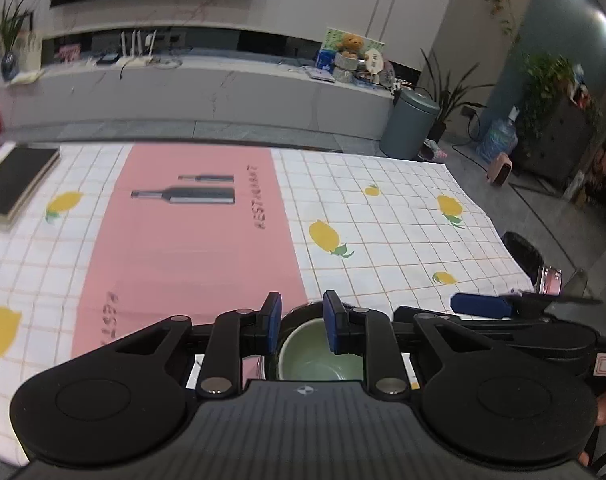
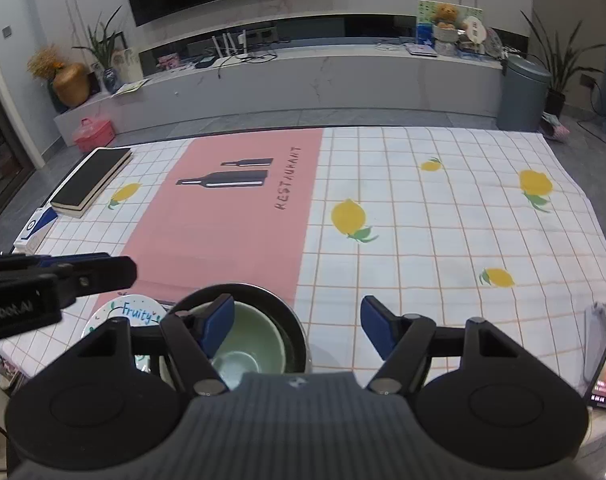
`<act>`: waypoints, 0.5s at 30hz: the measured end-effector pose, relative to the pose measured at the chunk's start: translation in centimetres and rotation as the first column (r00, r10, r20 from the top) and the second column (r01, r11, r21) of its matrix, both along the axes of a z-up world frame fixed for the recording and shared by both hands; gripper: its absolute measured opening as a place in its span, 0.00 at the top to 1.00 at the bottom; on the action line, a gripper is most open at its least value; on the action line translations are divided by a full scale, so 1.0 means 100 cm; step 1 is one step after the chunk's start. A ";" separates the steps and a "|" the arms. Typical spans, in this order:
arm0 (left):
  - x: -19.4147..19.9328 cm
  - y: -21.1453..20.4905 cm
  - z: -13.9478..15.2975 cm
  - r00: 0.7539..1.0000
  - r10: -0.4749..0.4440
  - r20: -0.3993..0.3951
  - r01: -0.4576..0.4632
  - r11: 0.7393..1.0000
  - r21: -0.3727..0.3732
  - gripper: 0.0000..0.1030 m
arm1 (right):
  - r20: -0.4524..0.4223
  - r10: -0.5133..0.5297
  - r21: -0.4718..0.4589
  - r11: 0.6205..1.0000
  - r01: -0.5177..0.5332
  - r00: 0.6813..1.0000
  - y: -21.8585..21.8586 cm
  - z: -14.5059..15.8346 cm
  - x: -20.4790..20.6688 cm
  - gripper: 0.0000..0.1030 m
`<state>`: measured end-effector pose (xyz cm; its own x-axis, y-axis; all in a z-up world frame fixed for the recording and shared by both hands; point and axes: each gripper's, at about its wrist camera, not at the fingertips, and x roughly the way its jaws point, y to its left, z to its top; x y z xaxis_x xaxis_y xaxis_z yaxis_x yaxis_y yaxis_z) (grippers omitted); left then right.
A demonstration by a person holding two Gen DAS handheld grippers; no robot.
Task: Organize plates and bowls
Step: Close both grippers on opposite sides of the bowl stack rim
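Right gripper (image 2: 299,328) jaws wide, nothing between the pads; left gripper (image 1: 301,326) jaws narrow, apparently clear of the rim below, holding nothing. Green bowl (image 2: 247,344) nested inside dark bowl (image 2: 295,320) at near table edge, beside printed plate (image 2: 119,312). Stacking of bowls looks done; plate probably left to place. Both grippers angled downward over the stack.
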<state>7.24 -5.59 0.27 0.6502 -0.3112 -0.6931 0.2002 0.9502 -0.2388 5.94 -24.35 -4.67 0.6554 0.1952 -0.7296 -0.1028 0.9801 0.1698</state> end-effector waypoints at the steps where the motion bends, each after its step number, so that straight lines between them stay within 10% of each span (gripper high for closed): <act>1: 0.000 0.003 -0.003 1.000 0.012 -0.005 -0.012 1.000 -0.008 0.75 | -0.002 -0.020 0.026 0.999 0.020 1.000 -0.004 -0.003 -0.001 0.33; 6: 0.000 0.014 -0.019 0.998 0.054 -0.037 -0.056 0.997 -0.058 0.73 | -0.030 -0.149 0.108 0.983 0.151 0.988 -0.021 -0.020 -0.003 0.34; 9: 0.001 0.023 -0.033 0.992 0.091 -0.089 -0.103 0.985 -0.142 0.47 | -0.087 -0.185 0.132 0.972 0.196 0.979 -0.027 -0.033 -0.003 0.35; 15: 0.003 0.030 -0.063 0.973 0.151 -0.174 -0.184 0.964 -0.193 0.46 | -0.195 -0.185 0.257 0.938 0.232 0.963 -0.028 -0.056 -0.003 0.35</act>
